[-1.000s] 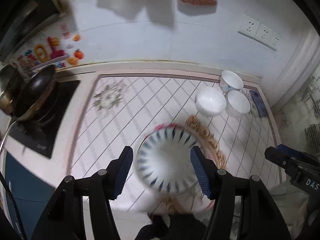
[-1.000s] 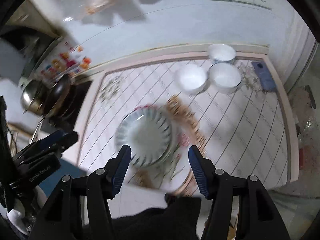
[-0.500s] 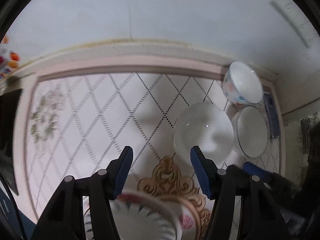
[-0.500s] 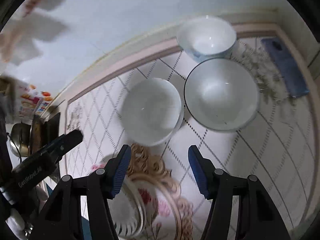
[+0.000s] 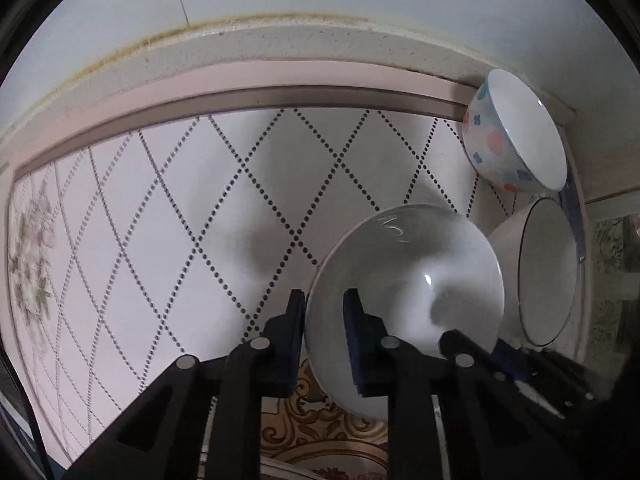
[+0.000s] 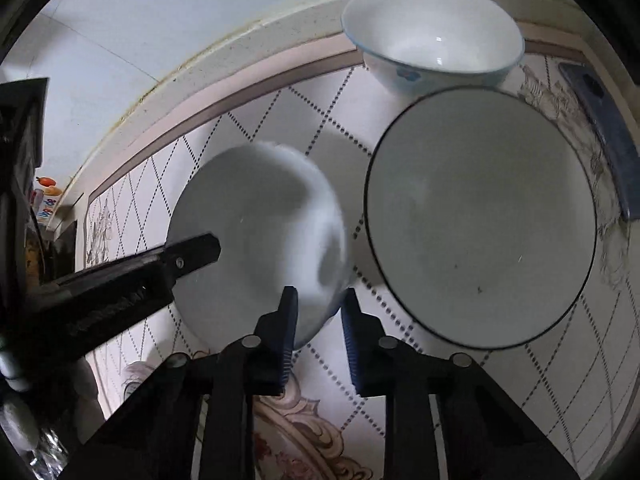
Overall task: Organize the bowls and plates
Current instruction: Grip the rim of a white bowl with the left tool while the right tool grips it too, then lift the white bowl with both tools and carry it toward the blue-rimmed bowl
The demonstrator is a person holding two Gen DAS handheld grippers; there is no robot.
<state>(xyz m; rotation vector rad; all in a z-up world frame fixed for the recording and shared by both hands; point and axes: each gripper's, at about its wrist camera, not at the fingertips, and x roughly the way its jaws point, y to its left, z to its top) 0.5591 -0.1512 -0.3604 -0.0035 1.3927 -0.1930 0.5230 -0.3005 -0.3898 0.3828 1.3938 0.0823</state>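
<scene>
A plain white bowl [image 5: 404,280] sits on the tiled counter; it also shows in the right wrist view [image 6: 256,248]. My left gripper [image 5: 324,332] is shut on its left rim, one finger inside and one outside. My right gripper [image 6: 318,328] is shut on its near right rim the same way. A larger white bowl with a dark rim line [image 6: 480,220] stands just right of it, also in the left wrist view [image 5: 544,276]. A bowl with blue and pink spots [image 5: 516,132] stands behind, by the wall [image 6: 432,32].
A gold-patterned plate [image 5: 320,432] lies under the grippers at the near edge, also in the right wrist view [image 6: 304,440]. A dark blue phone [image 6: 604,132] lies at the far right. The raised counter ledge [image 5: 280,52] and wall close the back.
Both grippers moved forward to the plain white bowl and closed on its rim, left on the left side, right on the right side. Before, both were open above the plates.
</scene>
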